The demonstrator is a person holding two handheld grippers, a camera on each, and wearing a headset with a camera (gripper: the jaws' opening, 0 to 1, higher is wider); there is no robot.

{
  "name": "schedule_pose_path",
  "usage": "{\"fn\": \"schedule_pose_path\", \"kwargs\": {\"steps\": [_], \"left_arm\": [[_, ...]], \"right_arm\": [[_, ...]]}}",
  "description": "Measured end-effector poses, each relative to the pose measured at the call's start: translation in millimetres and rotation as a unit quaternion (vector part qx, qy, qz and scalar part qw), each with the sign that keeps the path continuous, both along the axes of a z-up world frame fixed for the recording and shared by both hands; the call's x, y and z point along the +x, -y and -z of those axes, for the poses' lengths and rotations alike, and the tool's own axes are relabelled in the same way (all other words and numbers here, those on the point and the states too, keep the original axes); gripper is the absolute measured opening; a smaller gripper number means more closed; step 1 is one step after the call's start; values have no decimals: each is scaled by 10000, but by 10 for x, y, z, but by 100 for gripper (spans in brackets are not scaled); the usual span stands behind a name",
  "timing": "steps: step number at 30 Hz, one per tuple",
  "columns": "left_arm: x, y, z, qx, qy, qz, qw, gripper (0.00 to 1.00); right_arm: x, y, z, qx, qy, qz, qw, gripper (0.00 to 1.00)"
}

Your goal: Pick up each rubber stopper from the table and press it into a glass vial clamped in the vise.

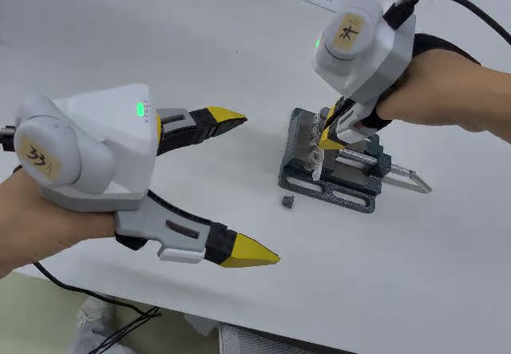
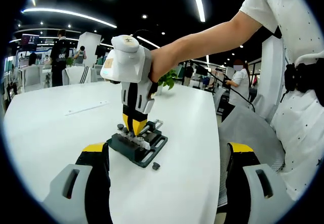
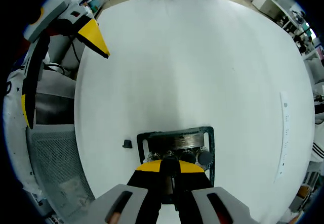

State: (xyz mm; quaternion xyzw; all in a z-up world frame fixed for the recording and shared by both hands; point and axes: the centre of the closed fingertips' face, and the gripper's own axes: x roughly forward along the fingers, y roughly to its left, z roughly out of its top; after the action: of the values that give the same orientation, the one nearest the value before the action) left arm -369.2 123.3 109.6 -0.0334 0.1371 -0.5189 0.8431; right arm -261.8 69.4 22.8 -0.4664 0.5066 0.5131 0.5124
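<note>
"Head view, starting at 9 o'clock: what is the left gripper point(image 1: 262, 187) doing?"

"Hovering over the bench point(image 1: 239, 34), fingers spread wide with nothing between them. It is well apart from the work."

"And the loose rubber stopper point(image 1: 287, 202)?"

"One small dark one lies on the bench just beside the vise point(image 1: 343, 196), at about 7 o'clock of its base. In the left gripper view it sits at 5 o'clock of the vise; in the right gripper view, at 9 o'clock."

"Then the vise itself?"

"A row of glass vials point(image 1: 313, 161) stands clamped upright in it. The right gripper point(image 1: 329, 136) comes in from 1 o'clock with its tips right over that row. Its fingers are drawn together; whether a stopper is nipped between them I cannot tell."

"So which step?"

"I judge it the pressing-in step at a vial, with one stopper left to fetch. Next calls for a straight push down on the vial mouth, kept square so the glass is not levered sideways. Then a lift clear and a reach to the loose stopper at 7 o'clock."
</note>
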Motion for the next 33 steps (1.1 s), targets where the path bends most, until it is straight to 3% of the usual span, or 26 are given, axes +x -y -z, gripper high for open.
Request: {"fn": "schedule_pose_path", "kwargs": {"steps": [3, 7, 12, 17, 33], "left_arm": [[6, 24, -19, -27, 11, 11, 10000, 95], [-14, 57, -35, -20, 25, 64, 10000, 95], [-34, 45, -52, -31, 34, 48, 10000, 95], [-32, 16, -41, -6, 21, 26, 10000, 95], [-24, 18, -41, 8, 13, 20, 10000, 94]], "right_arm": [[-4, 18, 6, -95, 84, -4, 9999, 4], [-6, 32, -24, 39, 86, -214, 9997, 6], [2, 29, -23, 317, 67, -68, 9995, 7], [7, 16, -6, 373, 85, -137, 9992, 7], [-6, 36, -66, 639, 89, 133, 9978, 10]]}}
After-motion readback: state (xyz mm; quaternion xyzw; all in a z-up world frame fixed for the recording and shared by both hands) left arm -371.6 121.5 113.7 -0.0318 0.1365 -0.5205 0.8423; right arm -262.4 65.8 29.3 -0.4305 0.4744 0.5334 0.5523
